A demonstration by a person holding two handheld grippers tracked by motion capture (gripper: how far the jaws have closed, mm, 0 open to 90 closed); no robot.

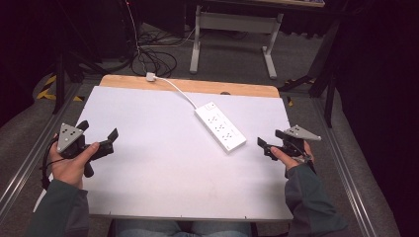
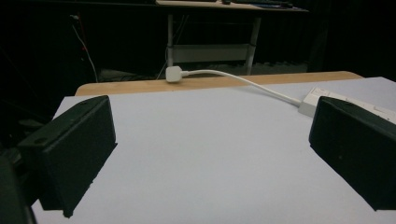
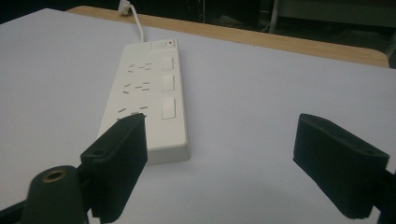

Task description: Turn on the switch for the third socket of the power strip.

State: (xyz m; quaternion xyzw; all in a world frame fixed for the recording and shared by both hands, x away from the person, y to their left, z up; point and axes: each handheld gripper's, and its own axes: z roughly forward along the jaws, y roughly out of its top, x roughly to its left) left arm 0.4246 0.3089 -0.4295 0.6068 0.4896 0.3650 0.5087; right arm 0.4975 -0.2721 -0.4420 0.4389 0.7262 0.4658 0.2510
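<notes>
A white power strip (image 1: 220,127) lies slantwise on the white table sheet (image 1: 163,163), right of the middle. Its white cable (image 1: 179,90) runs to a plug (image 1: 150,76) on the wooden back edge. In the right gripper view the strip (image 3: 147,100) shows three socket sets, each with a switch, just ahead of the jaws. My right gripper (image 1: 269,140) hovers open to the strip's right, holding nothing. My left gripper (image 1: 101,133) stands open at the table's left side, also holding nothing. In the left gripper view the plug (image 2: 175,73) and the strip's end (image 2: 310,100) lie far ahead.
The wooden tabletop (image 1: 247,90) shows as a strip along the back. Behind it on the floor stand a grey desk frame (image 1: 234,24) and a tangle of black cables (image 1: 153,61). Metal rails (image 1: 351,177) run along both sides of the table.
</notes>
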